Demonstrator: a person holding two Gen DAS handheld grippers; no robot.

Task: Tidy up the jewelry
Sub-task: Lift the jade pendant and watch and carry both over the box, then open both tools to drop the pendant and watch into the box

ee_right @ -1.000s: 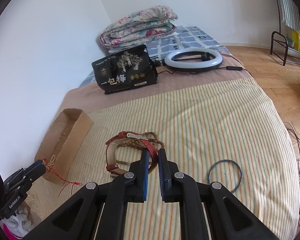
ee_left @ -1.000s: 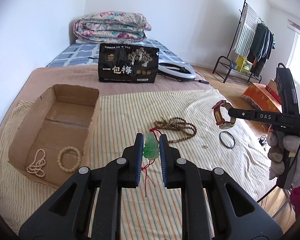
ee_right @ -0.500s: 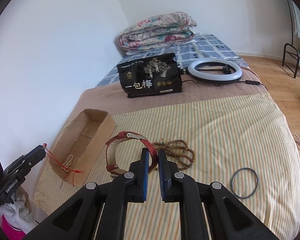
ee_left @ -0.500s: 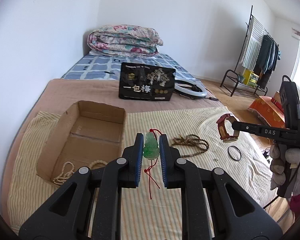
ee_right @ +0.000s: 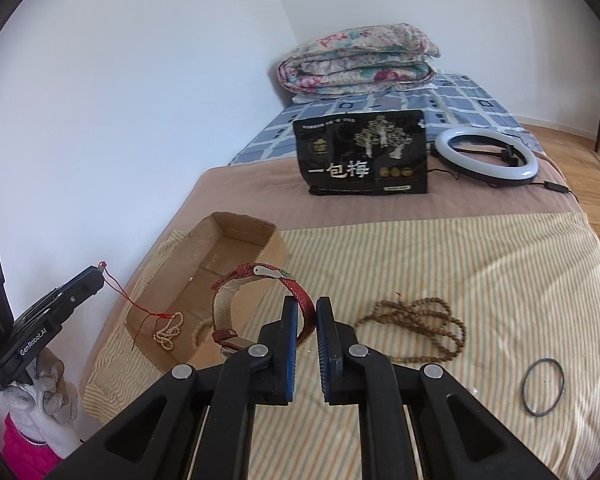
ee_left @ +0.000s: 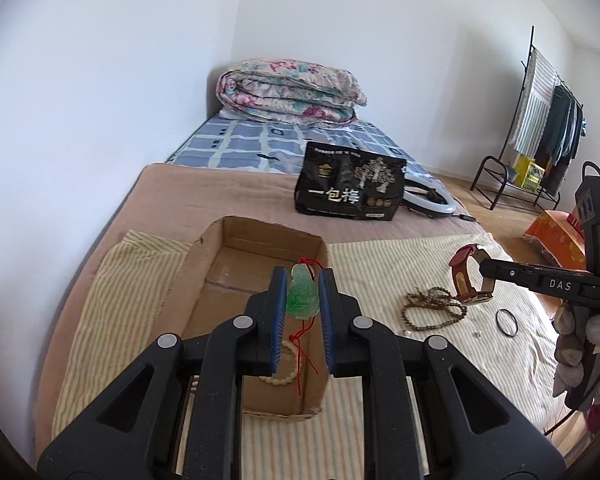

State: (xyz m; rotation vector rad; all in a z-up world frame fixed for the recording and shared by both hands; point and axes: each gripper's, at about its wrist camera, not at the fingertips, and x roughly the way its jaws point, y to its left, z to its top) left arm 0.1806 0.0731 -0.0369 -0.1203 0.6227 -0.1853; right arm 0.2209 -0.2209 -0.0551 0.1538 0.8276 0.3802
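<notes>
The cardboard box sits directly below and ahead of the left gripper, so a drop should land inside, though the wall nearest the right gripper is close. That gripper's jaws are nearly closed on the strap of a red watch, which hangs to its left, short of the box; swinging across could shake it loose onto the brown bead necklace (just right of its fingers). The left jaws pinch the green jade pendant. Its red cord trails down and could snag a finger, or catch the pale bead bracelet already in the box.
</notes>
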